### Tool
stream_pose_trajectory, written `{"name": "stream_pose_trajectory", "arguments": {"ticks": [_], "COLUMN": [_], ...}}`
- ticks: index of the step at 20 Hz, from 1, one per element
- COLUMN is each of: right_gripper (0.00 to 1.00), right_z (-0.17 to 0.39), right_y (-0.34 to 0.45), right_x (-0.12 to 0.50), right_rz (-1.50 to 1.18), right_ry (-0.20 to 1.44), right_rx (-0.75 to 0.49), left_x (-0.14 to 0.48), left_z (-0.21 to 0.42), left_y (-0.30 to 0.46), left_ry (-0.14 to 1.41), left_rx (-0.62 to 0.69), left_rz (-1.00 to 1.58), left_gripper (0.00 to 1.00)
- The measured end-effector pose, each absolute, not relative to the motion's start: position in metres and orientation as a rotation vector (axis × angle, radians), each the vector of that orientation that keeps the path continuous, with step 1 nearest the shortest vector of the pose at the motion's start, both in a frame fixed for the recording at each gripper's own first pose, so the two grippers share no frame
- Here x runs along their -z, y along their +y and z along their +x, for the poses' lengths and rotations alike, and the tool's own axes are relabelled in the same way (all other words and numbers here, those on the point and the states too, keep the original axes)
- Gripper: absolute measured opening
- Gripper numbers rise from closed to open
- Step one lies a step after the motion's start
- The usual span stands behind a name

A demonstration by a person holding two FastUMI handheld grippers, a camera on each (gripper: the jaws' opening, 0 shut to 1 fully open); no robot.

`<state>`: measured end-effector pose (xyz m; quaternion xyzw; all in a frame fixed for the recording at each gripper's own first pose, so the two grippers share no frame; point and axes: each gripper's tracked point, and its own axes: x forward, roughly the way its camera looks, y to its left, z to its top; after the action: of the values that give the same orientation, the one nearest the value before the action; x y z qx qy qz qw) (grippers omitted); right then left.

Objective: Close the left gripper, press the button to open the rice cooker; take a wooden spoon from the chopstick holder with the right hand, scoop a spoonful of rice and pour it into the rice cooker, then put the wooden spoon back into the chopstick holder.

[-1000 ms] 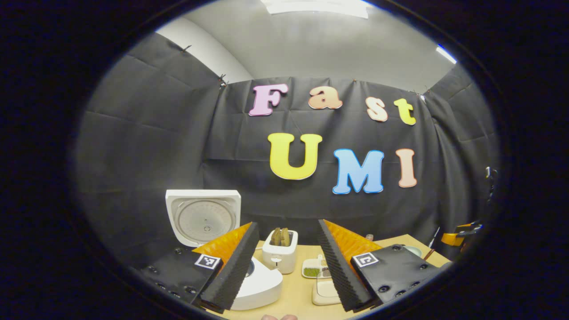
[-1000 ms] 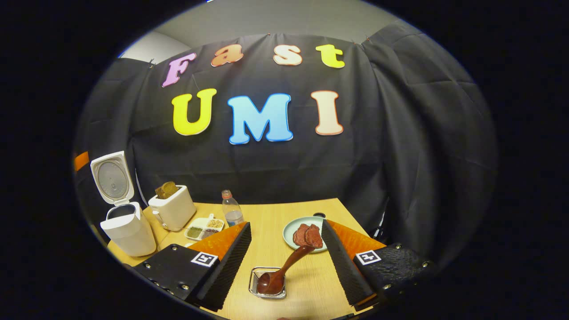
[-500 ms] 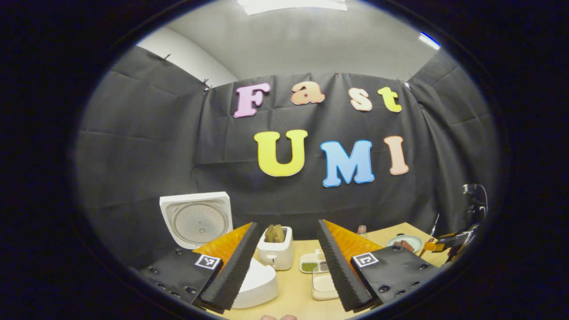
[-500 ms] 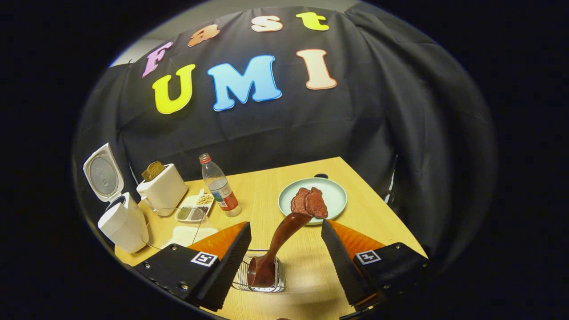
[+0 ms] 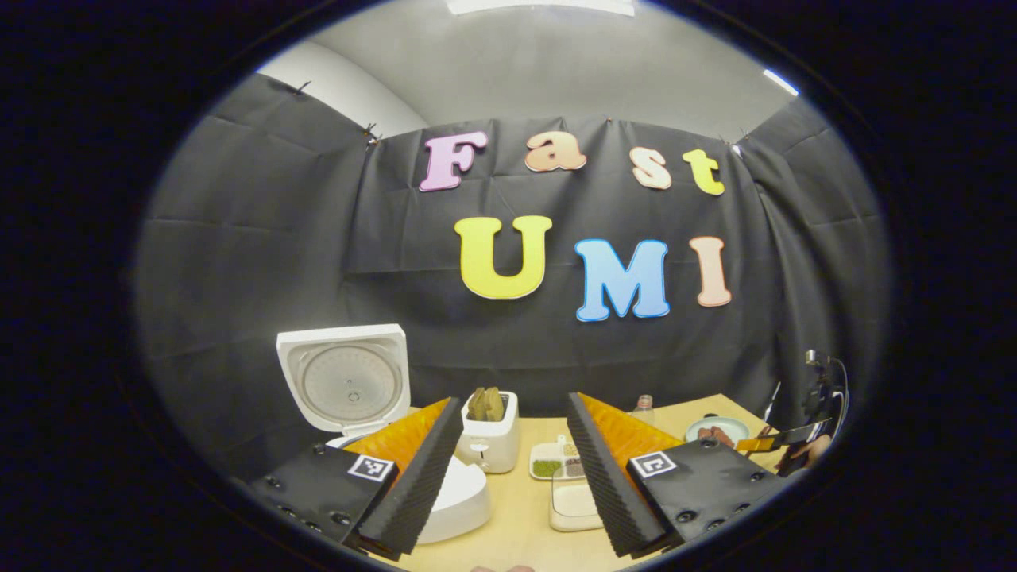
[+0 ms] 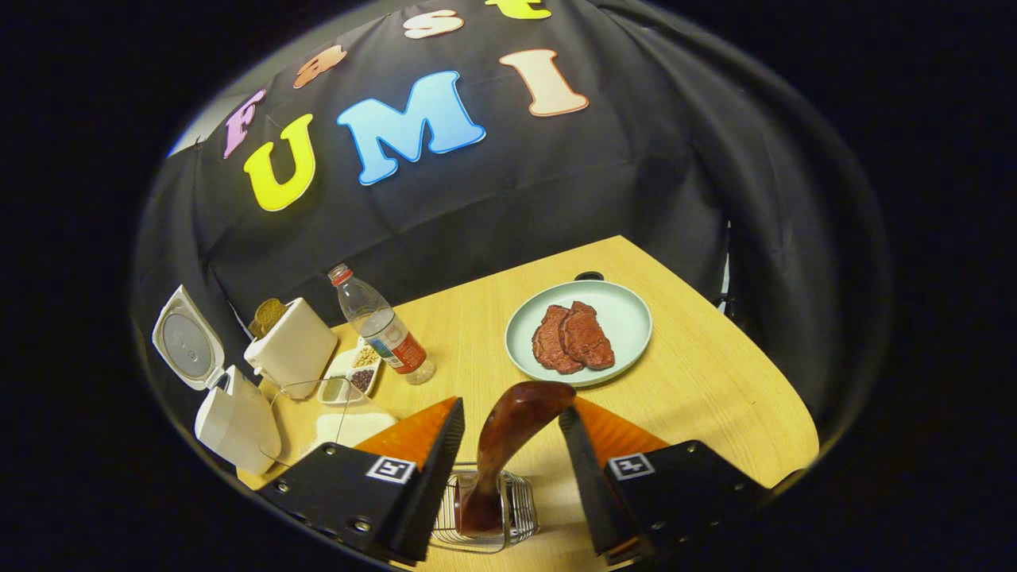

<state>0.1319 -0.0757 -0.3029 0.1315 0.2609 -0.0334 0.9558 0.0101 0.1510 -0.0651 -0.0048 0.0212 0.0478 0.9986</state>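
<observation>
Right gripper (image 6: pixel 508 477) open around the wooden spoon (image 6: pixel 508 437); left gripper (image 5: pixel 512 469) open, holding nothing.

In the right gripper view we see our right fingers spread wide to either side of the spoon's handle; the right finger (image 6: pixel 584 469) sits just beside the handle's top, but we cannot tell whether it touches. The spoon stands tilted in the wire chopstick holder (image 6: pixel 485 516), its bowl half hidden by the wires. Left of the holder along the table (image 6: pixel 715 381) stand a bottle (image 6: pixel 381 330), a toaster (image 6: pixel 292 345) and the rice cooker (image 6: pixel 230 413), lid up. In the left gripper view our left fingers gape above the table, partly covering the cooker's body; a rice tray (image 5: pixel 576 504) beside it is cut off by a finger.
</observation>
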Motion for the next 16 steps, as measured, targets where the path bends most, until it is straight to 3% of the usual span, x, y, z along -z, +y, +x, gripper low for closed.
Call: {"name": "stream_pose_trajectory", "arguments": {"ticks": [1,2,4,6,7,8,10,11,16], "right_gripper": [0.66,0.40,0.35,0.16,0.16,0.07,0.07,0.07,0.07], "right_z": [0.130,0.130,0.124,0.121,0.116,0.115,0.109,0.107,0.100], "right_y": [-0.077,-0.075,-0.067,-0.058,-0.059,-0.054,-0.049,-0.048,-0.045], "right_x": [0.301,0.300,0.291,0.291,0.291,0.291,0.281,0.271,0.206], "right_rz": [0.266,0.280,0.309,0.348,0.358,0.356,0.338,0.340,0.343], "right_ry": [0.519,0.518,0.510,0.518,0.519,0.521,0.514,0.500,0.396], "right_rx": [0.080,0.082,0.067,0.060,0.087,0.089,0.091,0.092,0.103], "left_x": [0.068,0.069,0.071,0.075,0.075,0.075,0.074,0.075,0.076], "left_z": [0.012,0.012,0.014,0.016,0.017,0.018,0.018,0.018,0.020], "left_y": [0.151,0.151,0.150,0.149,0.150,0.151,0.152,0.152,0.152], "left_ry": [0.047,0.052,0.060,0.067,0.065,0.061,0.056,0.054,0.037], "left_rx": [-0.094,-0.091,-0.082,-0.070,-0.067,-0.064,-0.059,-0.052,-0.008], "left_rz": [-0.001,0.005,0.010,0.005,0.000,-0.005,-0.006,-0.006,-0.010], "left_gripper": [0.89,0.89,0.92,0.96,0.96,0.93,0.89,0.96,0.89]}}
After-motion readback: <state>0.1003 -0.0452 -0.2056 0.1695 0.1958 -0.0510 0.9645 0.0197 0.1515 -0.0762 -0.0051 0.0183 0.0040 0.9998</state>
